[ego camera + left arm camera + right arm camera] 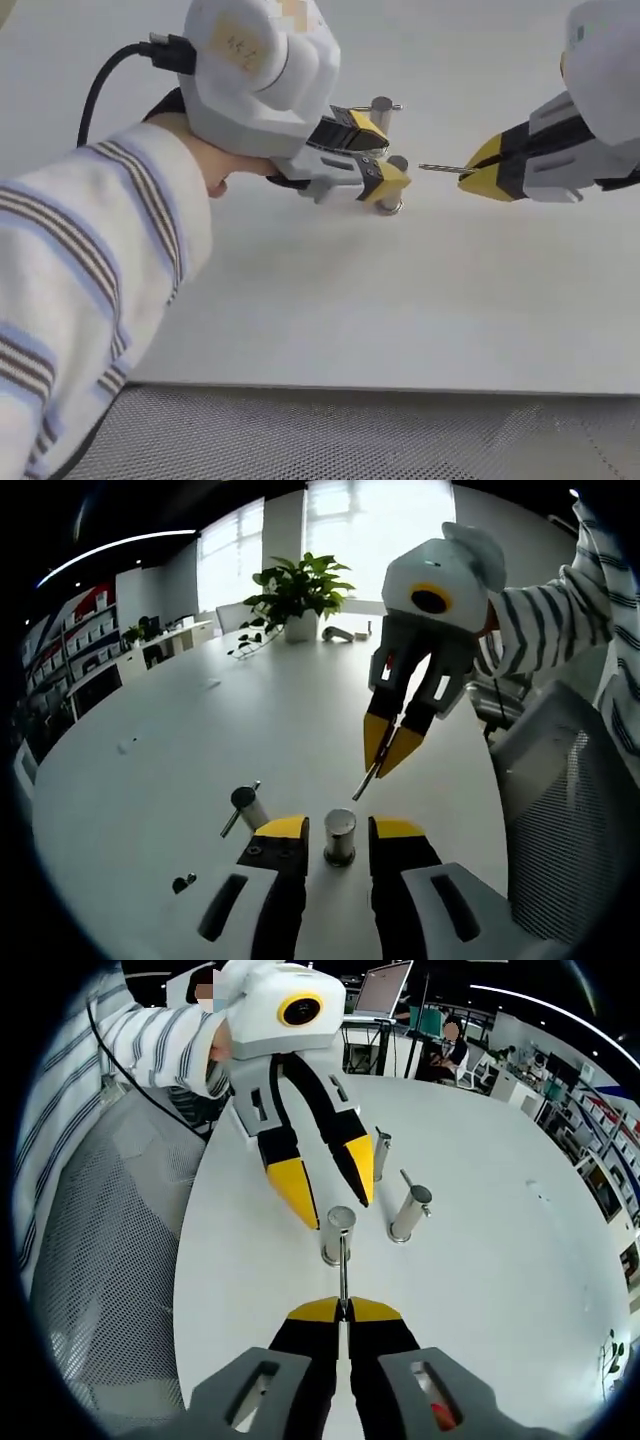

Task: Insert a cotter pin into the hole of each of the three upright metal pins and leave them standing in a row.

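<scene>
Sleeve first, far left in the head view: a white, blue and brown striped sleeve [90, 260] and a hand [205, 160] wrapped round the white-bodied left gripper [378, 152], with a black cable [100, 80] running off its back. Its yellow-tipped jaws stand apart, one on either side of a short silver metal pin [340, 835] that is upright on the white table [350, 300]. The left gripper view shows a sliver of gap on both sides, so it straddles the pin, no pinch. Just beyond stands a second silver pin [248, 805], upright, with a thin fitted cotter pin [232, 823] through its top (that one's done). The right gripper view picks out a third silver pin [381, 1150], partly behind a left jaw; whether it's fitted, I cannot tell. Moving right: a slim loose cotter pin [440, 168] lies level, its tip aimed at the straddled pin's head and just short of it in the head view. On the right is the right gripper [468, 173], jaws closed tight on the loose cotter pin's tail.
</scene>
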`<act>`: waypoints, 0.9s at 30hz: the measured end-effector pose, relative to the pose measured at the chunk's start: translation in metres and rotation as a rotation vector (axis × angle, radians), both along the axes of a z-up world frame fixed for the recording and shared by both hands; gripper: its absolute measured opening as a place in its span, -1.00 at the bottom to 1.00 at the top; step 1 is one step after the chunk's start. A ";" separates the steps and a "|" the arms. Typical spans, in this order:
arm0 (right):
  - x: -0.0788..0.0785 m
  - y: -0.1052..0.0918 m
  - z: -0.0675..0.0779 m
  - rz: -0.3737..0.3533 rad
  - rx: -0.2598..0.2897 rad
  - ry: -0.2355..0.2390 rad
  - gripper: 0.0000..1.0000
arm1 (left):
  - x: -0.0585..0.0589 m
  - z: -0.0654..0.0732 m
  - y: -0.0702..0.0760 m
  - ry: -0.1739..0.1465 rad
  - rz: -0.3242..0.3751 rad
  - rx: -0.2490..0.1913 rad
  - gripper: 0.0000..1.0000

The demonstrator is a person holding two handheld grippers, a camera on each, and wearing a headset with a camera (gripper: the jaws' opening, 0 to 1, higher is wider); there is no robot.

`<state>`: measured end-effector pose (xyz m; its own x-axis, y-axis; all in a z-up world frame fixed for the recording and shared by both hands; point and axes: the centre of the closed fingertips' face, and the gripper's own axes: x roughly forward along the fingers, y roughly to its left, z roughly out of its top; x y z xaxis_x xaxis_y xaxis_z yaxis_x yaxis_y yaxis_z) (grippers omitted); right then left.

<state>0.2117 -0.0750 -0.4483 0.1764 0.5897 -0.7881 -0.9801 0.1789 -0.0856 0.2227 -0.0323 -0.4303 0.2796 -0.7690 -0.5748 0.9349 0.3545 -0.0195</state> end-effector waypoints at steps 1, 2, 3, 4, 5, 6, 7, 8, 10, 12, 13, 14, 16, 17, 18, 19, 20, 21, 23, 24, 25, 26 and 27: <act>0.000 0.000 -0.001 0.002 -0.002 0.001 -1.00 | 0.000 0.001 -0.003 -0.002 -0.003 0.004 -0.63; -0.001 0.000 0.000 0.004 -0.004 0.001 -1.00 | 0.001 0.001 -0.004 -0.002 -0.005 0.005 -0.65; -0.001 0.000 -0.001 0.006 -0.006 0.002 -1.00 | 0.001 0.000 -0.003 0.000 -0.009 0.008 -0.67; -0.001 0.000 -0.001 0.007 -0.006 0.004 -1.00 | 0.002 0.000 -0.002 -0.003 -0.007 0.011 -0.67; -0.001 0.000 -0.002 0.008 -0.006 0.005 -1.00 | 0.002 -0.001 -0.002 -0.011 -0.007 0.013 -0.67; 0.000 0.000 -0.003 0.009 -0.008 0.006 -1.00 | 0.003 -0.001 -0.002 -0.011 -0.008 0.013 -0.67; 0.000 0.000 -0.003 0.010 -0.009 0.005 -1.00 | 0.004 -0.001 -0.002 -0.010 -0.010 0.010 -0.69; 0.001 0.000 -0.002 0.010 -0.009 0.005 -1.00 | 0.004 -0.001 -0.003 -0.006 -0.014 0.004 -0.70; 0.002 0.001 -0.002 0.013 -0.010 0.003 -1.00 | 0.002 -0.001 -0.004 0.000 -0.027 0.004 -0.76; 0.003 0.002 -0.002 0.017 -0.011 0.002 -1.00 | 0.000 -0.001 -0.006 0.003 -0.037 -0.003 -0.81; 0.003 0.002 -0.002 0.019 -0.012 0.001 -1.00 | 0.001 -0.002 -0.006 -0.001 -0.040 0.004 -0.81; 0.003 0.004 -0.002 0.023 -0.014 0.000 -1.00 | 0.001 -0.003 -0.005 0.003 -0.040 0.008 -0.81; 0.003 0.005 -0.003 0.030 -0.017 -0.004 -1.00 | 0.000 -0.004 -0.005 0.005 -0.043 0.014 -0.81; 0.003 0.005 -0.003 0.035 -0.019 -0.004 -1.00 | 0.000 -0.005 -0.005 -0.001 -0.051 0.027 -0.81; 0.003 0.006 -0.003 0.040 -0.021 -0.004 -1.00 | 0.000 -0.006 -0.005 -0.025 -0.074 0.049 -0.81; 0.003 0.006 -0.003 0.043 -0.021 -0.006 -1.00 | -0.001 -0.006 -0.006 -0.033 -0.081 0.059 -0.81; 0.003 0.006 -0.003 0.046 -0.021 -0.006 -1.00 | -0.001 -0.006 -0.006 -0.034 -0.083 0.064 -0.81; 0.003 0.007 -0.003 0.048 -0.019 -0.005 -1.00 | 0.000 -0.007 -0.006 -0.032 -0.083 0.066 -0.81; 0.004 0.008 -0.003 0.053 -0.016 -0.011 -1.00 | 0.000 -0.007 -0.005 -0.033 -0.086 0.071 -0.81; 0.004 0.009 -0.003 0.055 -0.015 -0.010 -1.00 | 0.000 -0.007 -0.005 -0.034 -0.089 0.072 -0.81; 0.004 0.011 -0.003 0.061 -0.013 -0.013 -1.00 | 0.000 -0.007 -0.005 -0.033 -0.092 0.070 -0.81; 0.004 0.012 -0.003 0.064 -0.012 -0.014 -1.00 | 0.000 -0.007 -0.004 -0.032 -0.093 0.070 -0.81; 0.004 0.014 -0.004 0.067 -0.011 -0.015 -1.00 | 0.000 -0.008 -0.005 -0.034 -0.097 0.072 -0.81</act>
